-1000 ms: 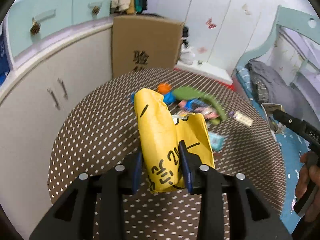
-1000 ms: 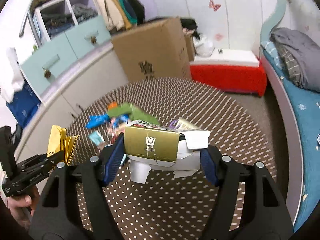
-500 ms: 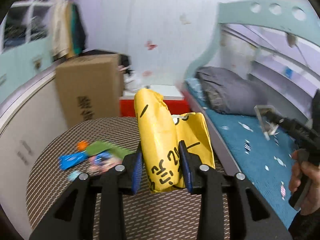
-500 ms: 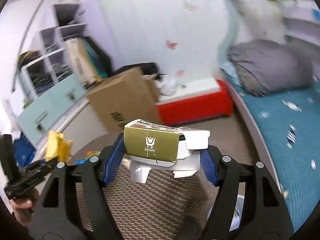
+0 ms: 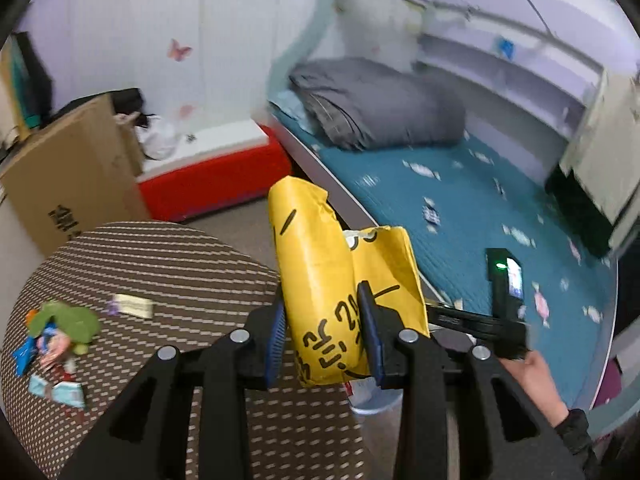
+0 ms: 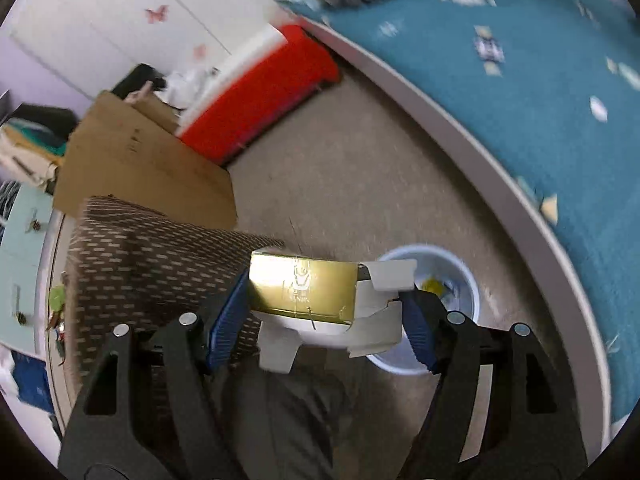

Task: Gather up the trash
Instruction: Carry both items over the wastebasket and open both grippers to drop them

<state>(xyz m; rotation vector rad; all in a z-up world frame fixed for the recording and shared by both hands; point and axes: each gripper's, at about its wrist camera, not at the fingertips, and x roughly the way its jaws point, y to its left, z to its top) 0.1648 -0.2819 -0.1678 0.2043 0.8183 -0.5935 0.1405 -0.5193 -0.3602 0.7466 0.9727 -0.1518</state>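
My left gripper (image 5: 324, 344) is shut on a crumpled yellow bag (image 5: 316, 272) that stands up between its blue pads, past the right edge of the round dotted table (image 5: 180, 264). The right gripper (image 6: 328, 312) holds a gold and white carton (image 6: 304, 284) across its jaws, which are opening; the pads still touch the carton's ends. It hangs just left of and above a pale blue bin (image 6: 460, 276) on the floor. That bin (image 5: 376, 404) shows under the yellow bag. A green wrapper (image 5: 68, 320), a pale packet (image 5: 134, 306) and blue wrappers (image 5: 56, 390) lie on the table.
A large cardboard box (image 5: 72, 176) and a red bench (image 5: 212, 176) stand beyond the table. A bed with a teal sheet (image 5: 480, 208) and a grey duvet (image 5: 376, 104) curves along the right. A person's hand (image 5: 536, 376) grips the right tool.
Both grippers swung right, from over the table to the floor beside the bed. The right one dropped toward the blue bin, which came into view. Both still carry their loads.
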